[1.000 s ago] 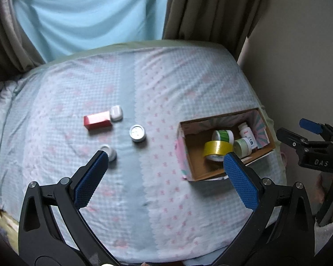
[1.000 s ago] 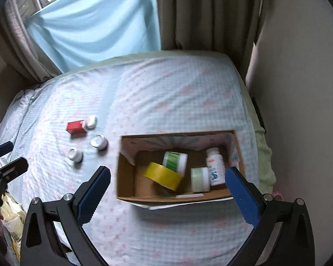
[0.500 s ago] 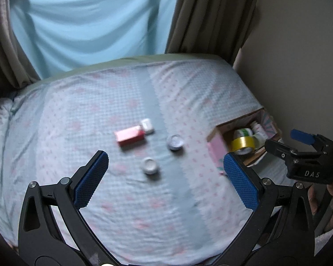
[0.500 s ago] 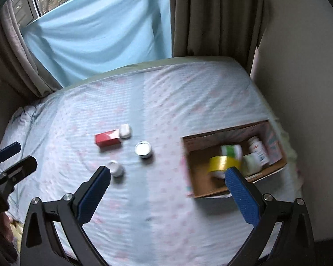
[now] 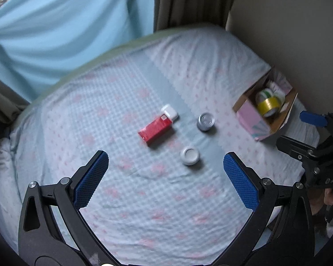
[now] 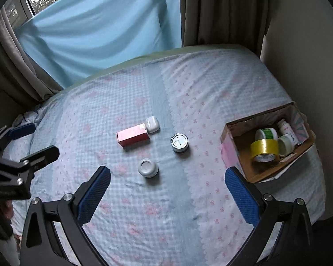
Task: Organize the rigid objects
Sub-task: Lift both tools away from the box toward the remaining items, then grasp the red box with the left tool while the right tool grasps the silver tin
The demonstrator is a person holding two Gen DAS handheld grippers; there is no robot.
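Note:
On the bed lie a red box, a white earbud case touching its end, a round silver tin and a small white jar. A cardboard box at the right holds a yellow tape roll and several bottles. My left gripper is open and empty above the near bed, the jar just beyond it. My right gripper is open and empty, the jar just ahead.
A blue curtain and brown drapes hang behind the bed. A wall runs along the right side by the cardboard box. The patterned sheet stretches toward me.
Both grippers swung left from over the cardboard box to face the loose items in the middle of the bed. Both stayed open.

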